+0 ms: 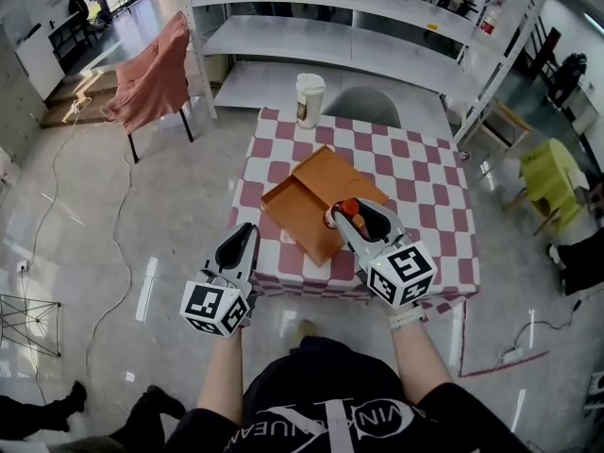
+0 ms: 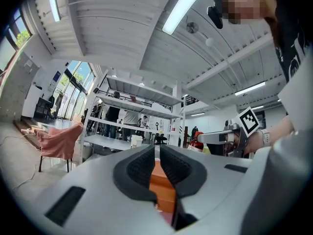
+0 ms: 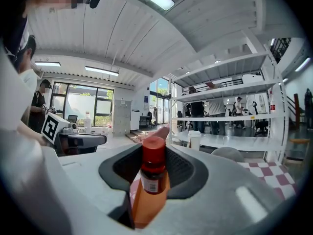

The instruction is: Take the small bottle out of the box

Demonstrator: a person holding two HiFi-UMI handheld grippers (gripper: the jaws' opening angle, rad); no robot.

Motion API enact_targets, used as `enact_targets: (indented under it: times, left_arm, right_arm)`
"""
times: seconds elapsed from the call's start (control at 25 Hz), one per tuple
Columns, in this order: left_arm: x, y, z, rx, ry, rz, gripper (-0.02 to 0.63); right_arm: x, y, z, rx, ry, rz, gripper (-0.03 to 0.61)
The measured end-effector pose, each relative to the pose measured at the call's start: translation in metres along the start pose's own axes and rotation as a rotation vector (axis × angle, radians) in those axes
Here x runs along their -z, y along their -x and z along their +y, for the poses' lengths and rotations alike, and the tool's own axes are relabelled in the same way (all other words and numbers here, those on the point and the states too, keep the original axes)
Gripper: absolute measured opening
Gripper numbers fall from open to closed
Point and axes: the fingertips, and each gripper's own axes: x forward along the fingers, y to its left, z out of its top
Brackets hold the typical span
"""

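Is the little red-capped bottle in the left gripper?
No, the small bottle is clamped in the right gripper; the left gripper is shut and empty.

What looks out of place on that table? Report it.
Only the orange box: it lies open and turned diagonally to the checked table, one corner near the front edge. The small bottle is held between the right gripper's fingers. Nothing spilled or damaged shows.

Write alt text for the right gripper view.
The right gripper holds a small bottle with a red cap between its jaws, and an orange box shows below it. Behind are white shelves, a white cup and a checkered table.
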Motion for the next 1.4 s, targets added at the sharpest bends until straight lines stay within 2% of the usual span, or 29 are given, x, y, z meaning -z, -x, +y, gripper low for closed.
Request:
enact_targets:
  times: [0.56, 1.4]
  left_arm:
    - [-0.004, 0.002, 0.008, -0.009, 0.007, -0.018, 0.035]
    - [0.006, 0.003, 0.016, -0.011, 0.021, 0.012, 0.035]
  right_arm:
    - [-0.005, 0.002, 0.0, 0.013, -0.005, -0.009, 0.144]
    - [0.004, 0.001, -0.004, 0.027, -0.016, 0.005, 0.143]
